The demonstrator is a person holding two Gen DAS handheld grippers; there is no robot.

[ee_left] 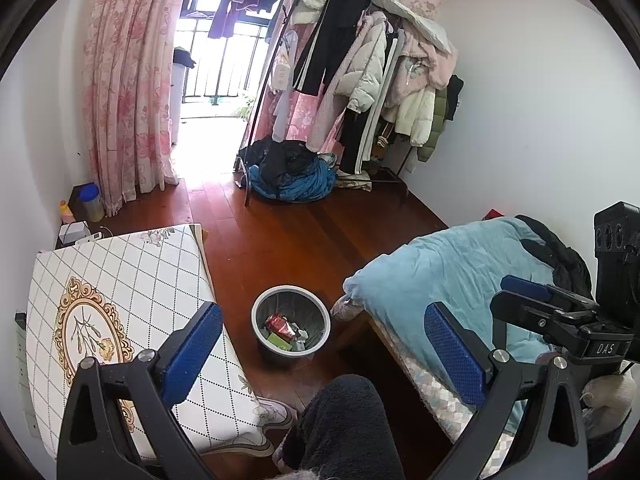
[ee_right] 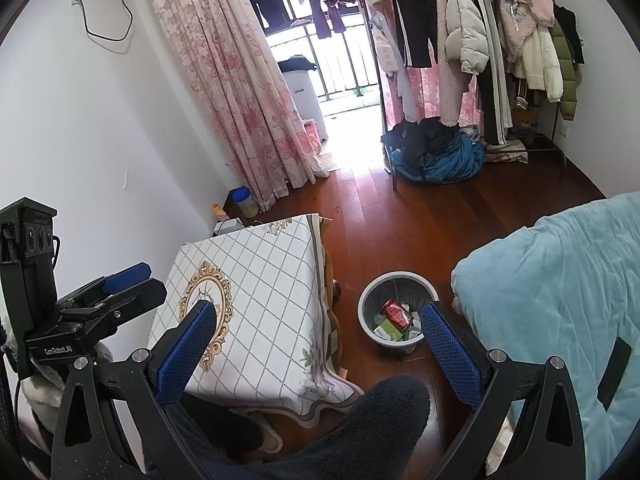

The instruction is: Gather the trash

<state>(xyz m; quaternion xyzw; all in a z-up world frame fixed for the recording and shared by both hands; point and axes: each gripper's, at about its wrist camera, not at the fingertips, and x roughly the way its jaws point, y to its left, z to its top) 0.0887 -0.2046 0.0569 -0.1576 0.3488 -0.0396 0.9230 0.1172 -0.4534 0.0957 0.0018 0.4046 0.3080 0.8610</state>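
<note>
Both grippers, left and right, are held wide open and empty. Ahead, bare floor is seen around the bin, with a red can inside.

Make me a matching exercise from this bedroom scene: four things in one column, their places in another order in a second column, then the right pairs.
Things
1. Round grey waste bin
2. Crumpled red can
3. Light blue fleece blanket
4. White diamond-patterned tablecloth

Places
A. Spread over the bed
B. Inside the bin
C. Draped over the table
D. On the wooden floor

Pairs: 1-D, 2-B, 3-A, 4-C
</note>
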